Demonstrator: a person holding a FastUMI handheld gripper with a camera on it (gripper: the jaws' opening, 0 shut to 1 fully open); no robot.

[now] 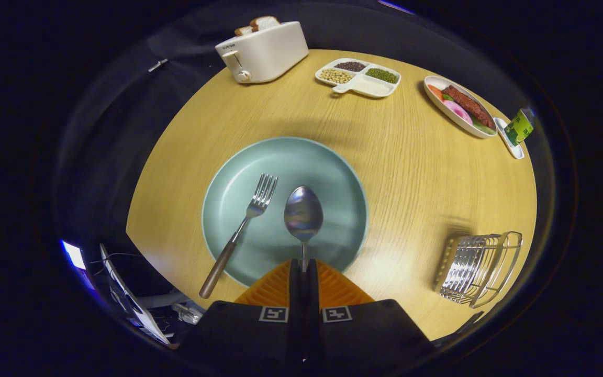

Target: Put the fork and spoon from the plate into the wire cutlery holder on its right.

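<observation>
Two orange fingers of the gripper (304,269) are seen pressed together on the handle of the spoon (303,213), whose bowl juts straight ahead of them over the pale green plate (333,167). Whether the spoon is lifted clear of the plate or resting on it cannot be told. A square black-and-white marker is borne on each finger base; no words can be read there.

The fork (244,225) is laid just beside the spoon, on its left, tines on the plate and wooden handle reaching back over the rim onto the wooden table (411,173). The wire cutlery holder (478,269) is set on the table well to the right of the plate, apart from it.

Beyond the plate, a cream toaster (262,51) with slices of bread in its slot is placed at the table's far edge; small dark lettering is printed on its end face but is too small to be read. To its right a white divided dish (359,77) of beans and seeds is found, then an oval dish (458,104) of food, and a green carton (519,127) whose label cannot be made out.
</observation>
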